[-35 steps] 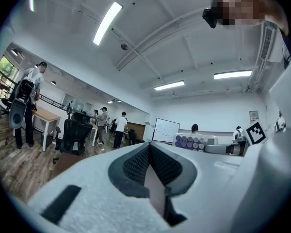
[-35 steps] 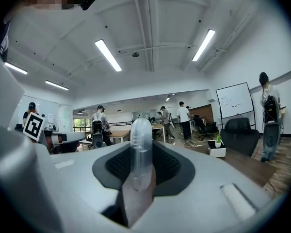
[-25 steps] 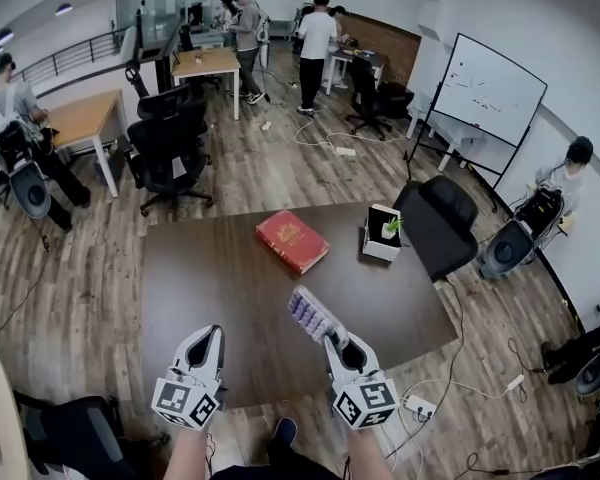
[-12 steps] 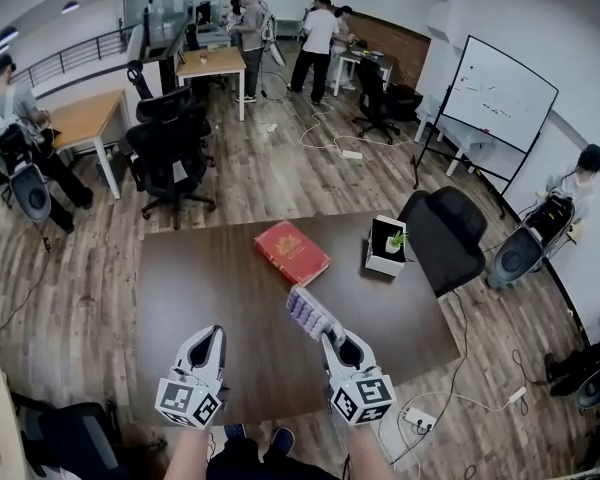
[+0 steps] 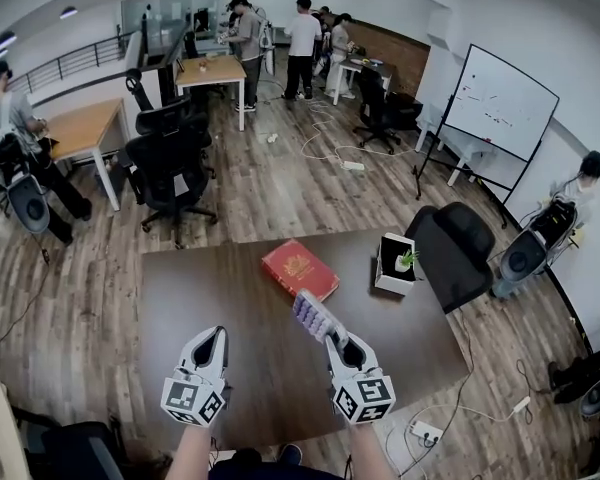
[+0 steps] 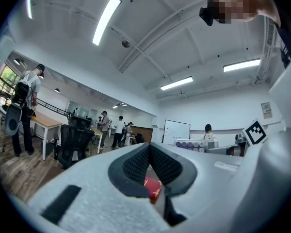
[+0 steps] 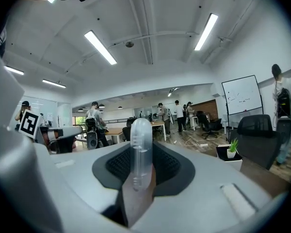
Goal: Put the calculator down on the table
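There is one dark table (image 5: 200, 288), one red book (image 5: 299, 269), one calculator (image 5: 316, 315), and one white box (image 5: 390, 276) with one small plant (image 5: 407, 259) in it. The grippers number two: the left gripper (image 5: 215, 336) and the right gripper (image 5: 338, 341). The room also has one whiteboard (image 5: 495, 103), two wooden desks (image 5: 80, 123) and four countable black office chairs (image 5: 170, 163). At least five people (image 5: 10, 108) are visible, but the far group is too crowded to count exactly.
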Demonstrator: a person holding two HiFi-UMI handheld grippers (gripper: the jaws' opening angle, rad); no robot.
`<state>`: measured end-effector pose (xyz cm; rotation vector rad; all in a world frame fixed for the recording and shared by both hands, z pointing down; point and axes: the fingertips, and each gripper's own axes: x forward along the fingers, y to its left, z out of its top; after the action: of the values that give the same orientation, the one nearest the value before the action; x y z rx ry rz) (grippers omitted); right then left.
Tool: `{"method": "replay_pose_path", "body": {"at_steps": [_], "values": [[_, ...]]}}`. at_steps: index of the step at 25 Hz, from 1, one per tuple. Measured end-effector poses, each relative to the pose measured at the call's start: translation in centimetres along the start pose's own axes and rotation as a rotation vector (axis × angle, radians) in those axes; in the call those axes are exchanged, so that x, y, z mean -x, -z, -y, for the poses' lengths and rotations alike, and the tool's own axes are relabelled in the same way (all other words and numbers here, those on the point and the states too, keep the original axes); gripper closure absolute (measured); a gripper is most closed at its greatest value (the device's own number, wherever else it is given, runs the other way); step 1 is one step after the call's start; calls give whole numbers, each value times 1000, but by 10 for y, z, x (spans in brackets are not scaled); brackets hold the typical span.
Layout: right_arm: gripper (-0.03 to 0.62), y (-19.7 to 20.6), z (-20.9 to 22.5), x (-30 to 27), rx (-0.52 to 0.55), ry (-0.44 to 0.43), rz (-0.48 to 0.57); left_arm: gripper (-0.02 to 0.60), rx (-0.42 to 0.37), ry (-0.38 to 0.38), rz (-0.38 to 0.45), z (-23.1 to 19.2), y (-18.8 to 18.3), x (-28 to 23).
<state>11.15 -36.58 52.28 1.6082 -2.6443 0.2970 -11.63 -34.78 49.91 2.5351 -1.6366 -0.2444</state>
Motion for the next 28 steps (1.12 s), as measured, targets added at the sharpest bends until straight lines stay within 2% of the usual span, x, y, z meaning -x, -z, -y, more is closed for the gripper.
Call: {"method": "replay_pose_path", "body": {"at_steps": [4, 9, 18, 20, 28], "values": [[480, 3, 2, -15, -8, 23, -8, 586, 9, 15, 9, -16, -1, -10], [480, 10, -6, -33, -28, -8, -21, 587, 18, -26, 6, -34, 2, -7], [480, 15, -16, -49, -79, -27, -28, 586, 17, -32, 13, -44, -2, -5], [480, 18, -15, -50, -137, -33, -23, 586, 11, -31, 10, -44, -1, -3], [480, 37, -13, -54, -535, -55, 9, 586, 23, -28, 16, -47, 1, -2]]}}
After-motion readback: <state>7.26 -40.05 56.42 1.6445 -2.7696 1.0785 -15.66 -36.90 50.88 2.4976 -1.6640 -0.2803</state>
